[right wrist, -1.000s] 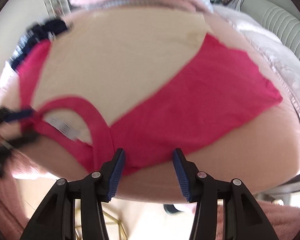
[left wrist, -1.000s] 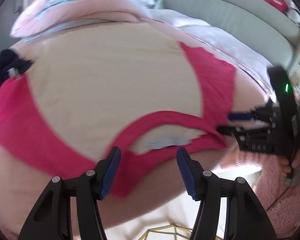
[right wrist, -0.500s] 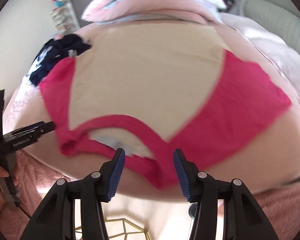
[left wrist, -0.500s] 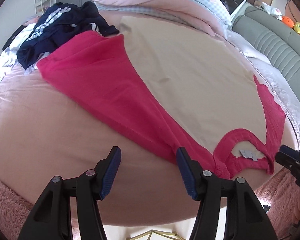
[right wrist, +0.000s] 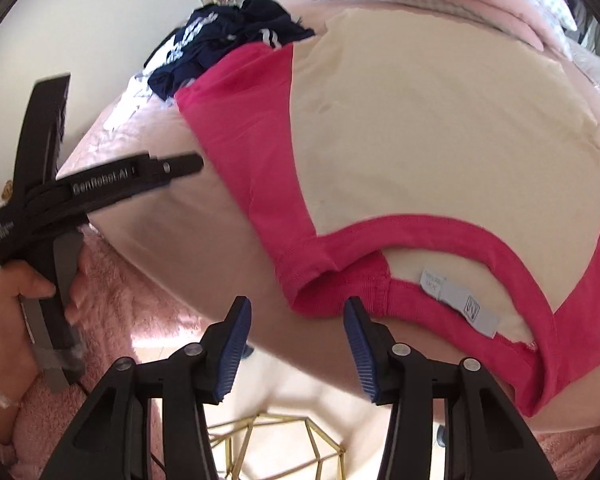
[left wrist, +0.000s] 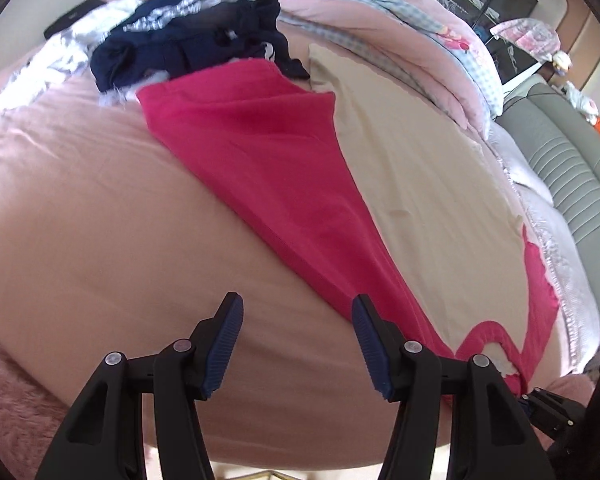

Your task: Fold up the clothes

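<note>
A beige T-shirt with bright pink sleeves and collar point(left wrist: 420, 184) lies flat on the pink bed, neck toward me. In the right wrist view its collar point(right wrist: 412, 236) with a grey label point(right wrist: 460, 298) is close ahead. My left gripper point(left wrist: 296, 344) is open and empty, just in front of the left pink sleeve point(left wrist: 276, 184). It also shows in the right wrist view point(right wrist: 180, 166), held over the bed edge. My right gripper point(right wrist: 296, 348) is open and empty, just short of the collar's left shoulder end.
A pile of navy clothes point(left wrist: 196, 40) with white stripes lies at the far left of the bed. A folded pink quilt point(left wrist: 400, 20) lies at the far side. A grey headboard point(left wrist: 572, 184) is on the right. A gold wire frame point(right wrist: 284, 452) stands below the bed edge.
Both grippers have swung left along the near bed edge. The left one went from the collar to the left sleeve; the right one went from the right sleeve to the collar. Both stayed open.
</note>
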